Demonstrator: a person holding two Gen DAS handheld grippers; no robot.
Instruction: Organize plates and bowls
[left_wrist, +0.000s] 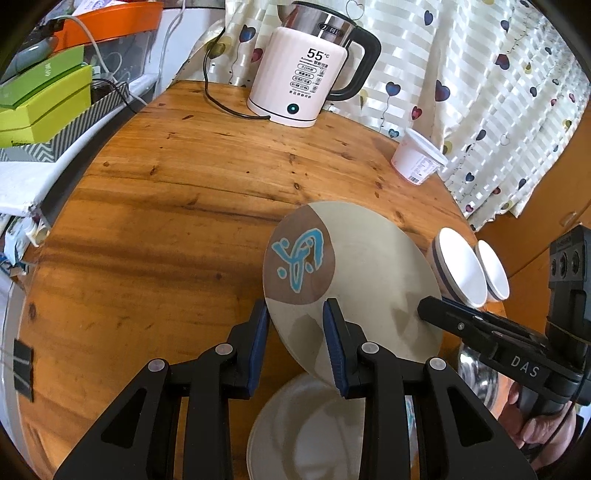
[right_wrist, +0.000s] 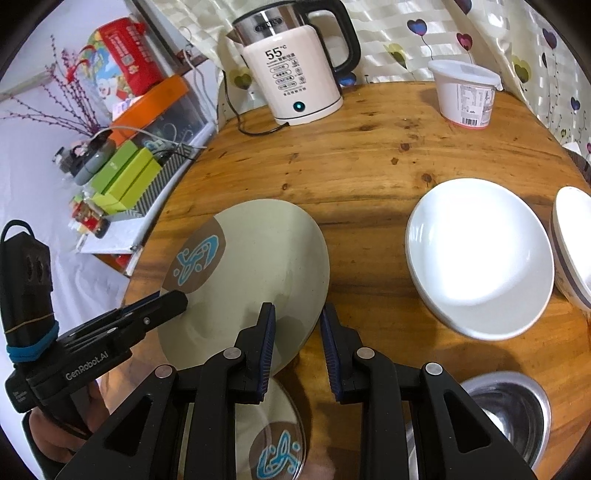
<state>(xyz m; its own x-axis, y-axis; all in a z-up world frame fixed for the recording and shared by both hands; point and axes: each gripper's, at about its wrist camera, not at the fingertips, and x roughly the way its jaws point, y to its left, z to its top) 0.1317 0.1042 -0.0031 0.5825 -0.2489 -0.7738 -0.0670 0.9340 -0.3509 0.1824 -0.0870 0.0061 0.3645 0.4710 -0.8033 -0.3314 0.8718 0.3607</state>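
Both tongs are clenched on one beige plate (left_wrist: 369, 273), held clear of the round wooden table (left_wrist: 166, 206); the left gripper (left_wrist: 295, 347) grips its near-left rim, one blue pad above and one beneath; the right gripper (right_wrist: 297, 347) grips the opposite rim at roughly 3 o'clock of the plate in like manner. The plate is tilted, its brown patch with blue mark lying toward 10 o'clock; its gripped axis runs between the two tongs, so neither hand is the nearer.

Directly beneath, at 6 o'clock of both views, lies a second beige plate (right_wrist: 266, 435) of matching pattern; whether the two touch cannot be told, though they appear apart.

To the right, at 3 o'clock of the held plate, a white bowl (right_wrist: 480, 258) stands with a second white bowl (right_wrist: 572, 251) just beside it; a steel bowl (right_wrist: 509, 410) sits at 5 o'clock near the table edge. In my judgement, the coming move depends on where the plate is to be set down; open wood lies at 11 to 12 o'clock before the kettle (left_wrist: 303, 77); the right side is crowded, the white tub (right_wrist: 465, 92) standing well apart.
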